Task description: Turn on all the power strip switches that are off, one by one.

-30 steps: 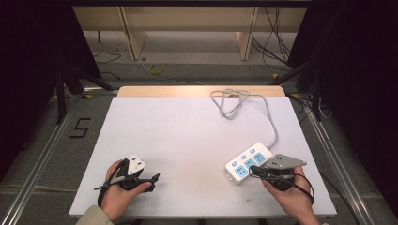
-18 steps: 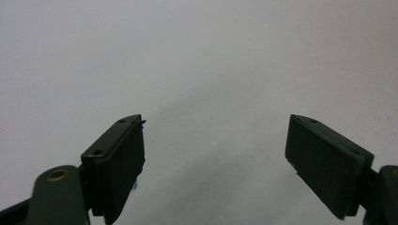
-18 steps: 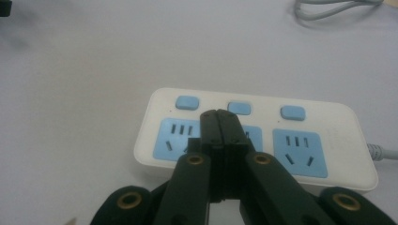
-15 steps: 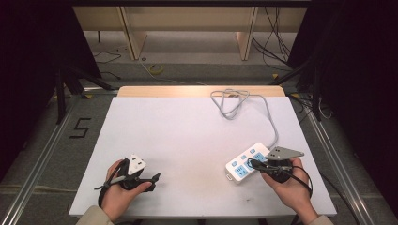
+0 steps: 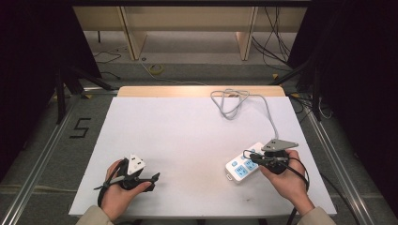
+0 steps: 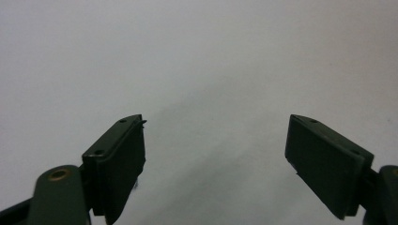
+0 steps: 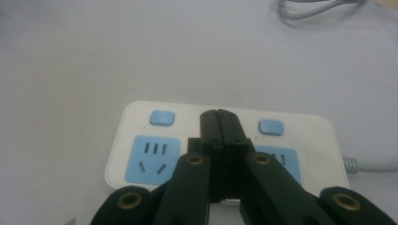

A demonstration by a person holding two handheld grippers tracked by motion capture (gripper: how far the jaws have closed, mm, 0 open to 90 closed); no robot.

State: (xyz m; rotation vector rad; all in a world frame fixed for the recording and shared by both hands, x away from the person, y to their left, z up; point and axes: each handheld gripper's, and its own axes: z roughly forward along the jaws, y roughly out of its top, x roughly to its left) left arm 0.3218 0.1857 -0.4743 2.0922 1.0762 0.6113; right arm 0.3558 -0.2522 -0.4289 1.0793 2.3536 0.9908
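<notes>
Item: white plastic power strip (image 5: pixel 238 168) with light-blue socket faces and two light-blue switch buttons (image 7: pixel 162 117). Lies flat toward the right front of the white bench (image 5: pixel 187 126), at an angle, in the same spot as a second ago. Trails a grey cable (image 5: pixel 234 101) to a loose coil near the far edge. Right hand-held gripper (image 5: pixel 248 156): jaws pressed fully together, nothing between them. Now poised over the middle of the strip, tips (image 7: pixel 219 115) between the two buttons in the right gripper view. A second ago sat off the strip's near right end; since then shifted leftward and slightly forward across it. Contact with the casing: cannot be told. Left hand-held gripper (image 5: pixel 151 179): jaws spread wide (image 6: pixel 216 140), empty, resting at the left front of the bench, well apart from the strip, unmoved. Reading of the change: approach completed, closed tips lined up as a poking tool, likely for pressing one of the buttons; small sideways correction probably needed to land on either one.
</notes>
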